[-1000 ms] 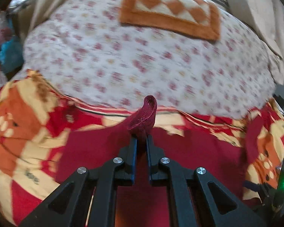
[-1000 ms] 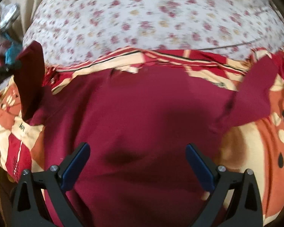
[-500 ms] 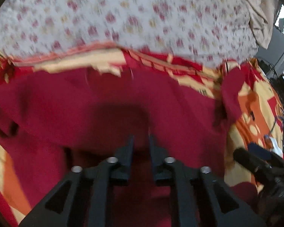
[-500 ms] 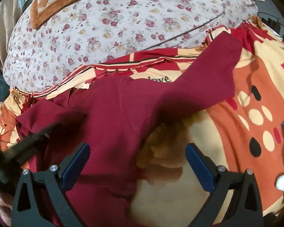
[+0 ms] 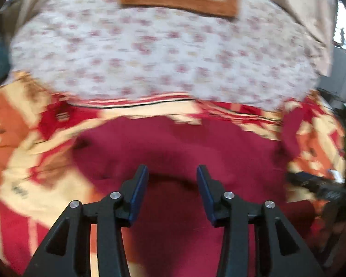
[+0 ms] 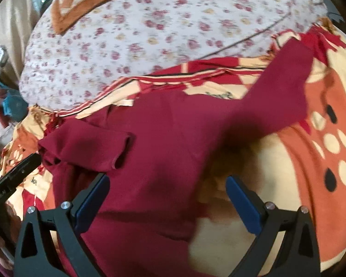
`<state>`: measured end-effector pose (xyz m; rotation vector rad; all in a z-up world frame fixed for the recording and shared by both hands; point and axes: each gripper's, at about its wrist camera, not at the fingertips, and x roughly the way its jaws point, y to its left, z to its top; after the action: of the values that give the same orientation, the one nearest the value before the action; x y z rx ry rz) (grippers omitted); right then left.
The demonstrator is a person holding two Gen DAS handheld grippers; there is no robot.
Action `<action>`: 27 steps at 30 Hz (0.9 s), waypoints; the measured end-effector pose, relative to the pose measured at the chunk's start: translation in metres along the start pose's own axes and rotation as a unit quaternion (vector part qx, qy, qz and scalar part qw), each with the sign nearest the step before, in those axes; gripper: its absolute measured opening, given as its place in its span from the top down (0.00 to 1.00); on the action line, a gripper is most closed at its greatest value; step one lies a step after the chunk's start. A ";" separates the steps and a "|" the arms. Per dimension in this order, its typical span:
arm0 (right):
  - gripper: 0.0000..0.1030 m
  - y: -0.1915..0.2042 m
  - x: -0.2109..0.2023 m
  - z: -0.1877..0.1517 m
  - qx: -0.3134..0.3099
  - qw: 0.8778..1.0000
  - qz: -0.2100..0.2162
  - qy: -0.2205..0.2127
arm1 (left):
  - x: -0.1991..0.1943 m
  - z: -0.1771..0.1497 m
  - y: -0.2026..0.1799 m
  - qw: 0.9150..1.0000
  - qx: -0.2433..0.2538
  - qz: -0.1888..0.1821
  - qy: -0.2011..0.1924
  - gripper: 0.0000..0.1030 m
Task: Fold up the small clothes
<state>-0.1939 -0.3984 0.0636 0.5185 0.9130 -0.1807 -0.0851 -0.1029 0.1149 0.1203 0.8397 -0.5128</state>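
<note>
Sleeve-folding is underway: the maroon shirt (image 6: 163, 143) is lying on the patterned blanket (image 6: 323, 161), left sleeve (image 6: 87, 147) folded inward. Left gripper (image 5: 172, 175) jaws are opening, nothing between them; right gripper (image 6: 167, 184) jaws are spread, probably needing the outstretched right sleeve (image 6: 279, 87) next.

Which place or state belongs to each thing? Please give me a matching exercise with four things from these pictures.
Things:
1. left sleeve
2. right sleeve
3. floral sheet
4. right tongs

Places or states:
A. spread out sideways on the patterned blanket
B. open, nothing between them
C. folded in over the body of the dark red shirt
D. beyond the blanket, farther up the bed

Pairs: 1-C, 2-A, 3-D, 4-B
</note>
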 end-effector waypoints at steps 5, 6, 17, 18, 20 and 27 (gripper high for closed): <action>0.01 0.031 0.022 0.010 -0.021 0.998 0.052 0.016 | 0.007 -0.018 0.063 0.997 -0.046 0.066 0.017 0.78; 0.01 0.038 0.030 0.012 -0.026 0.997 0.063 0.021 | 0.009 -0.022 0.072 0.996 -0.055 0.072 0.022 0.78; 0.74 0.093 0.114 0.028 -0.137 0.989 -0.026 0.050 | 0.036 -0.036 0.071 0.994 -0.066 0.077 0.049 0.78; 0.78 0.096 0.111 0.029 -0.145 0.988 -0.036 0.041 | 0.042 -0.036 0.069 0.993 -0.065 0.084 0.055 0.78; 0.95 0.097 0.102 0.033 -0.155 0.987 -0.026 0.035 | 0.050 -0.036 0.068 0.992 -0.073 0.089 0.059 0.78; 0.95 0.078 0.030 0.069 -0.151 0.986 -0.041 -0.051 | 0.074 -0.026 0.076 0.987 -0.107 0.107 0.062 0.78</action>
<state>-0.0989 -0.3638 0.1017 0.1894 0.8439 -0.1399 -0.0250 -0.0571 0.0353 0.0440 0.9851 -0.2139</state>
